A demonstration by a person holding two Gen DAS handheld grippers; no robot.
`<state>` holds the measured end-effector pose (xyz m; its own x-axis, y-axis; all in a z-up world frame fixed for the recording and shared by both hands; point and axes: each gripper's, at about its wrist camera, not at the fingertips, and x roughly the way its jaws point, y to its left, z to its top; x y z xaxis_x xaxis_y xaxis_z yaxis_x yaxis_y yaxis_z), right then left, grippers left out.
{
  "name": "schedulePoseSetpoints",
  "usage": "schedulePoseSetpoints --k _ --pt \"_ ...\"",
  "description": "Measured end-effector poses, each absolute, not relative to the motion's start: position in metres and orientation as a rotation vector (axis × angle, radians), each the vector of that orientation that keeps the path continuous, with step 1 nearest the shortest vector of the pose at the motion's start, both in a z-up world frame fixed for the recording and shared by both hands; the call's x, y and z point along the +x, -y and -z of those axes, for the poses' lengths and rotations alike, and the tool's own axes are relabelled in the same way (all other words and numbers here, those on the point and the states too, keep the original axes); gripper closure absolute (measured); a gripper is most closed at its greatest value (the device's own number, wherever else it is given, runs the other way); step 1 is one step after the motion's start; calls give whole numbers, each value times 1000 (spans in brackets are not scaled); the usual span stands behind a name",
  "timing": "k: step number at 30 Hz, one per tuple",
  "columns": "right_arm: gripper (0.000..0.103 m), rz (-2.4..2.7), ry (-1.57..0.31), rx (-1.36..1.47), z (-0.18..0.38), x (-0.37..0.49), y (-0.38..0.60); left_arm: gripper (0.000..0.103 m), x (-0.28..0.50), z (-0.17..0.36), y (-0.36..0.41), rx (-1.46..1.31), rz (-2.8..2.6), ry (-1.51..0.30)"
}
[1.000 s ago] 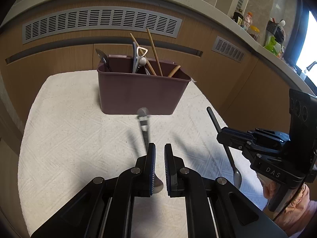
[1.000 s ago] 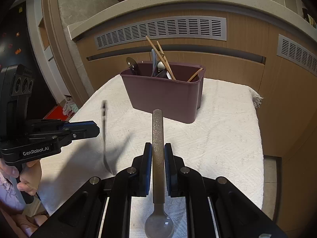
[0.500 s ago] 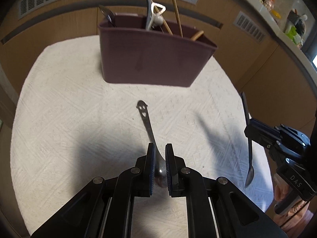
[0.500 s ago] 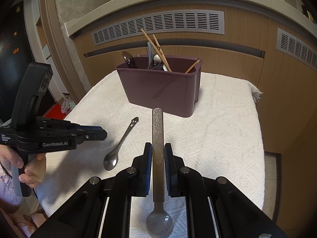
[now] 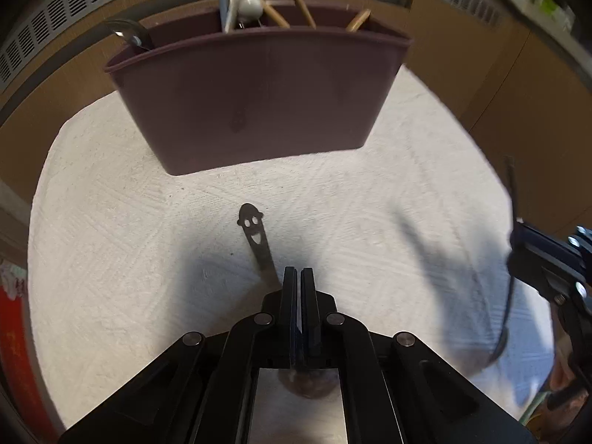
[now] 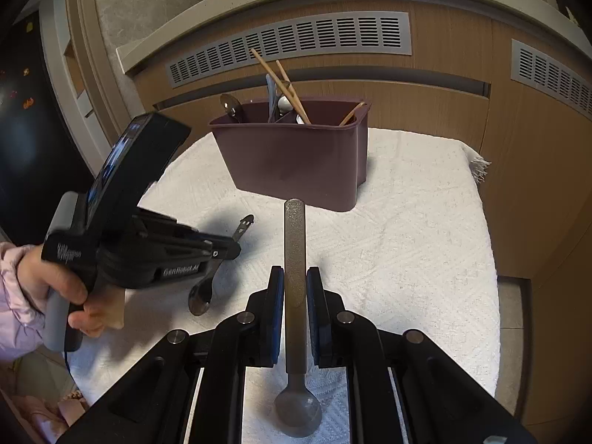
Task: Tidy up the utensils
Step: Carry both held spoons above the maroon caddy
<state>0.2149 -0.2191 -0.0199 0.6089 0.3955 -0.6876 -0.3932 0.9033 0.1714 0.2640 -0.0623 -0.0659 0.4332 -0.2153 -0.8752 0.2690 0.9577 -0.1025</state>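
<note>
A maroon utensil caddy (image 5: 259,100) (image 6: 296,155) stands on a white towel, holding a spoon, chopsticks and other utensils. A steel spoon with a smiley-face handle (image 5: 255,235) (image 6: 242,225) lies on the towel in front of it. My left gripper (image 5: 299,277) (image 6: 229,249) is low over this spoon with its fingers closed around the handle near the bowel end. My right gripper (image 6: 295,288) is shut on a grey spoon (image 6: 295,259), handle pointing forward, bowl toward the camera, held above the towel.
The white towel (image 6: 407,240) covers a small table. Wooden cabinet fronts with grey vents (image 6: 288,40) stand behind it. The table edge falls away on the right and left. A hand in a pink sleeve (image 6: 22,288) holds the left gripper.
My left gripper has moved forward and down over the smiley spoon and its fingers have closed on the handle. My right gripper has held still with the grey spoon.
</note>
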Motion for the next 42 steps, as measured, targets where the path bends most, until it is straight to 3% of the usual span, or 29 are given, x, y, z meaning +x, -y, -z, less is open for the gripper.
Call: schedulePoseSetpoints --k 7,14,16,18,24,26,28,34,42 --pt "92 -453 -762 13 9 211 218 102 215 27 24 -149 331 -871" --pt "92 -431 -761 -6 7 209 215 96 233 57 28 -137 314 -1067" --pt "92 -425 -759 -11 7 208 215 79 234 66 29 -159 311 -1095" --pt "92 -427 -760 -12 7 207 215 71 237 73 32 -171 293 -1107" --pt "92 -427 -758 -24 6 206 213 73 268 79 61 2 247 -1145" --pt "92 -423 -752 -38 5 206 212 91 277 80 67 58 241 -1168" --pt "92 -415 -739 -60 2 204 211 98 277 79 66 72 260 -1180" --pt "92 -438 -707 -28 1 201 213 98 234 54 38 -81 264 -968" --pt "92 -445 -725 -14 -1 203 209 98 213 27 24 -117 267 -837"
